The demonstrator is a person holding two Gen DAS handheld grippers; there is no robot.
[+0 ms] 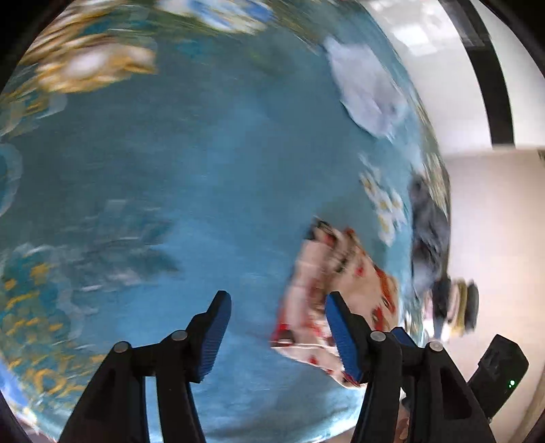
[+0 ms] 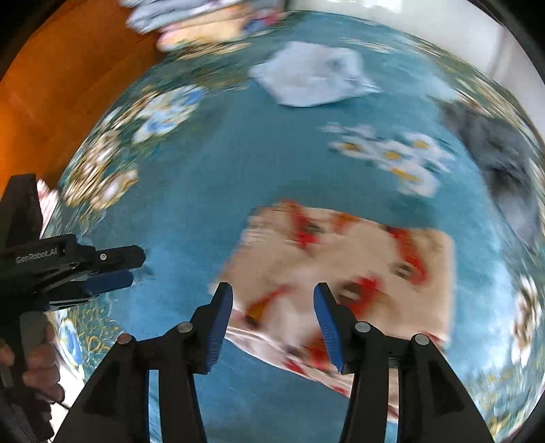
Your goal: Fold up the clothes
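Observation:
A cream garment with red print (image 2: 344,265) lies folded flat on the blue floral cloth (image 2: 211,177). My right gripper (image 2: 272,296) hovers open over its near edge, holding nothing. In the left wrist view the same garment (image 1: 340,283) lies to the right, and my left gripper (image 1: 277,306) is open and empty over bare blue cloth (image 1: 190,177), its right finger in front of the garment's edge. The left gripper also shows in the right wrist view (image 2: 112,269) at the left. Both views are motion-blurred.
A folded pale blue garment (image 2: 313,78) lies further back, also in the left wrist view (image 1: 368,92). A dark grey garment (image 2: 500,160) lies at the right edge. A pile of clothes (image 2: 201,24) sits at the far end beside an orange-brown surface (image 2: 68,88).

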